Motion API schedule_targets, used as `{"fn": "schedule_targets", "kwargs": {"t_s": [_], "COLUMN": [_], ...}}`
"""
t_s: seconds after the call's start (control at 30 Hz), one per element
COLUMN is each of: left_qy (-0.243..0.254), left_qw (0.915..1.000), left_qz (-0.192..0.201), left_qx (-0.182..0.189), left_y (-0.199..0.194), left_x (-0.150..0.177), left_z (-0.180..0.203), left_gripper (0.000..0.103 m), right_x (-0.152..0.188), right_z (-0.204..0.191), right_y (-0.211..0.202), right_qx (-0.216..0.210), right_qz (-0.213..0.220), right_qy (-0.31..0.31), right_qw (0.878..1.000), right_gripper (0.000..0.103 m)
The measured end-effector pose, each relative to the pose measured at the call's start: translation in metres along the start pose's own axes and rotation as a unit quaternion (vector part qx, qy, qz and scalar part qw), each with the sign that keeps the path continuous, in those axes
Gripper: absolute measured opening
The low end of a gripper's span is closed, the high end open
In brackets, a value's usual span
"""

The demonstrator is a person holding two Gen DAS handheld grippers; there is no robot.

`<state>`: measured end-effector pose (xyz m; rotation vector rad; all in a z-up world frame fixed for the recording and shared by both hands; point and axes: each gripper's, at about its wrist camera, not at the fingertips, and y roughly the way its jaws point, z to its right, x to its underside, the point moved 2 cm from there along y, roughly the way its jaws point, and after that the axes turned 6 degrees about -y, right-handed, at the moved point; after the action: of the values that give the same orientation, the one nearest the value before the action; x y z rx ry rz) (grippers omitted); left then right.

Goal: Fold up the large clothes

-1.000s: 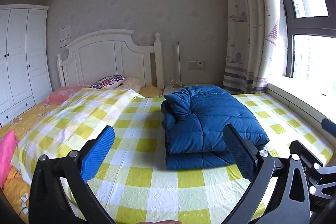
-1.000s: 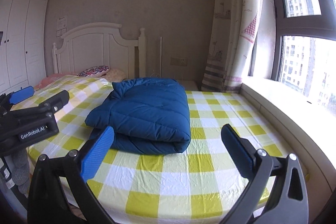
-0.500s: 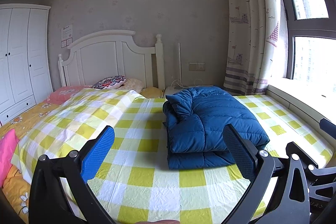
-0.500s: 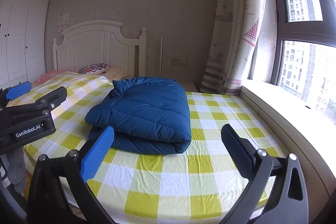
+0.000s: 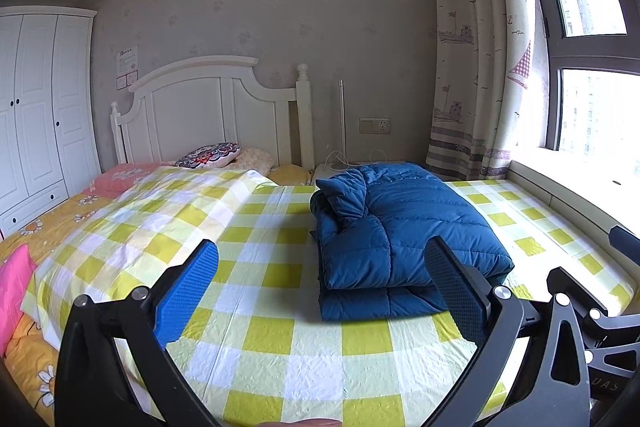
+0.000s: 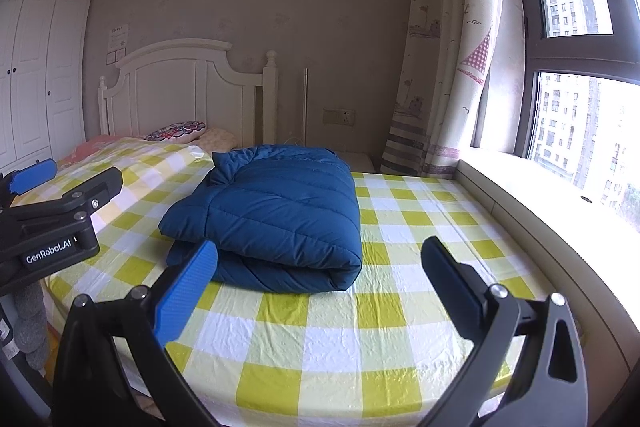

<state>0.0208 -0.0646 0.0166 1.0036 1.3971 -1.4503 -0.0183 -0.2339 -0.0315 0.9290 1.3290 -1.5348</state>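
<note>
Now: Blue Coat Folded on the Bed

Now the blue coat (image 5: 404, 227) lies folded on the checked sheet (image 5: 280, 343), far from both tools. The left gripper (image 5: 320, 291) is spread wide and holds nothing. The right gripper (image 6: 320, 287) is spread wide too, near the coat's front edge, not touching.
</note>
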Motion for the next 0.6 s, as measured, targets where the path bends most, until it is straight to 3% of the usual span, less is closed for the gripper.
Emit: {"fn": "schedule_targets", "kwargs": {"t_s": [0.6], "left_qy": [-0.003], "left_qw": [1.0], "left_qz": [-0.004], "left_qx": [-0.004], "left_y": [-0.0008], "left_x": [0.0044], "left_z": [0.001], "left_gripper": [0.099], "right_x": [0.0004], "right_z": [0.0021], "right_y": [0.0003], "right_qx": [-0.001], "right_qz": [0.001], "right_qy": [0.0], "right_qw": [1.0], "right_gripper": [0.101]}}
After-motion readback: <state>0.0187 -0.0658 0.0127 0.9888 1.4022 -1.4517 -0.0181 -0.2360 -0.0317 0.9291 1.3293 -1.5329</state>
